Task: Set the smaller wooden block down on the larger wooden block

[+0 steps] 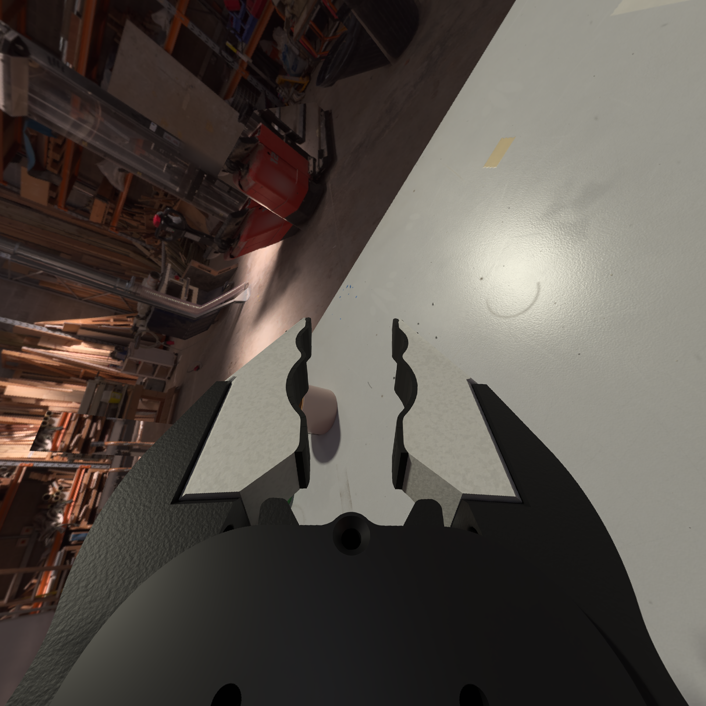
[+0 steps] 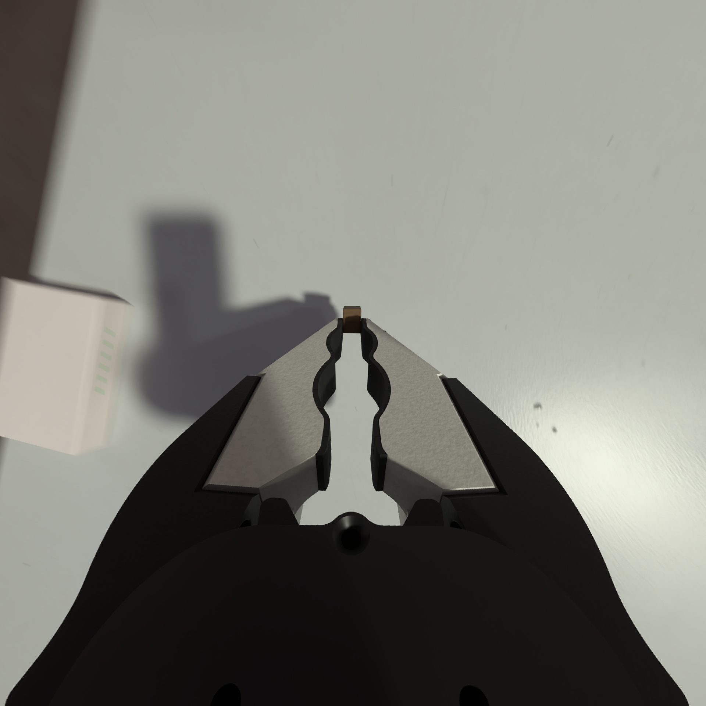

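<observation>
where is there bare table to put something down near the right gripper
Ahead and right of the right gripper, which pinches the small wooden block, the white table lies bare. The left is tighter: a white box by the table edge. The larger block is not in view.

The left tool (image 1: 351, 324), jaws apart, hangs over the white table (image 1: 573, 229) above a pinkish object (image 1: 323, 410).

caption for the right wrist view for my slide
Right gripper pinching small wooden block above white table.
</observation>
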Available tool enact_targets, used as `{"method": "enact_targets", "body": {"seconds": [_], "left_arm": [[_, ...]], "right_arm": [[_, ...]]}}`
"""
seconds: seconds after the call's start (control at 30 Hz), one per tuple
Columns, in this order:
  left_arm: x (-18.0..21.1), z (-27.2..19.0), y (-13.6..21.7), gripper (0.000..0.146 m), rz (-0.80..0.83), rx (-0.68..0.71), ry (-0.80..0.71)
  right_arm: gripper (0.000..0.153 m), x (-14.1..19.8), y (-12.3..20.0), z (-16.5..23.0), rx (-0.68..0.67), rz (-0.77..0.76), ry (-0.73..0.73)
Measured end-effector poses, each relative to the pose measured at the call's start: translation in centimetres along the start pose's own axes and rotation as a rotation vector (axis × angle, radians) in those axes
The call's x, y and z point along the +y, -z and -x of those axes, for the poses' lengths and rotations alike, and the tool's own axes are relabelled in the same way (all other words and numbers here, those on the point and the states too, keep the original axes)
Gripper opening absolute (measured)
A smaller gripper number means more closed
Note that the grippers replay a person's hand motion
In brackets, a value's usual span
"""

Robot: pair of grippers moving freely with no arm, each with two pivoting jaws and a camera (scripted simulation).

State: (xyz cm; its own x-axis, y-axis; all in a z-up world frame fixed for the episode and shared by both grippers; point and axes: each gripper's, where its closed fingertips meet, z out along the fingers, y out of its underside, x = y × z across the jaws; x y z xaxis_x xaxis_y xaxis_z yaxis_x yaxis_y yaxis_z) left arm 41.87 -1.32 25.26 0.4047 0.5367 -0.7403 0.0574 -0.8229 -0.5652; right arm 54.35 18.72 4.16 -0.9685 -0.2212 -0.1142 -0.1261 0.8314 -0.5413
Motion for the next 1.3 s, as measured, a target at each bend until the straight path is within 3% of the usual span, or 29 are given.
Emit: {"method": "enact_targets", "body": {"seconds": [0.1,0.2,0.27,0.33,0.43,0.5,0.6,0.67,0.73,0.93,1.07,1.17,1.3], "left_arm": [[0.2,0.5,0.4,0.042,-0.009,-0.013,0.017],[0.5,1.1,0.7,0.042,-0.012,-0.025,0.033],[0.8,1.4,0.8,0.042,-0.007,-0.032,0.042],[1.0,1.6,0.9,0.042,-0.004,-0.038,0.050],[1.0,1.7,1.0,0.042,-0.004,-0.041,0.051],[1.0,1.6,0.9,0.042,-0.004,-0.040,0.046],[0.8,1.3,0.6,0.042,0.002,-0.035,0.036],[0.8,1.1,0.4,0.042,0.008,-0.029,0.027],[0.7,0.8,0.2,0.042,0.017,-0.024,0.017],[0.5,0.5,0.1,0.042,0.017,-0.017,0.006],[0.6,0.5,0.1,0.042,0.017,-0.015,0.009],[0.6,0.4,0.0,0.042,0.021,-0.013,0.006],[0.5,0.4,0.1,0.042,0.016,-0.011,0.003]], "right_arm": [[0.008,-4.7,4.1,0.1,-0.166,-0.340,-0.120],[0.008,-8.4,11.4,0.2,-0.312,-0.730,-0.178],[0.009,-9.2,16.6,0.4,-0.331,-0.920,-0.167],[0.009,-8.7,20.9,0.3,-0.215,-0.996,-0.111],[0.009,-7.1,26.8,-0.3,0.065,-0.986,-0.043],[0.008,-5.3,30.2,-1.4,0.298,-0.909,-0.008],[0.009,-1.3,33.3,-4.4,0.656,-0.657,-0.010],[0.008,1.7,33.2,-6.5,0.754,-0.478,-0.050],[0.009,4.2,31.1,-7.9,0.723,-0.358,-0.095],[0.009,14.8,19.7,-10.8,0.586,0.169,-0.209],[0.008,17.0,16.8,-11.2,0.566,0.299,-0.226],[0.008,17.8,17.1,-10.6,0.497,0.341,-0.336],[0.009,17.3,18.4,-8.8,0.434,0.356,-0.337]]}}
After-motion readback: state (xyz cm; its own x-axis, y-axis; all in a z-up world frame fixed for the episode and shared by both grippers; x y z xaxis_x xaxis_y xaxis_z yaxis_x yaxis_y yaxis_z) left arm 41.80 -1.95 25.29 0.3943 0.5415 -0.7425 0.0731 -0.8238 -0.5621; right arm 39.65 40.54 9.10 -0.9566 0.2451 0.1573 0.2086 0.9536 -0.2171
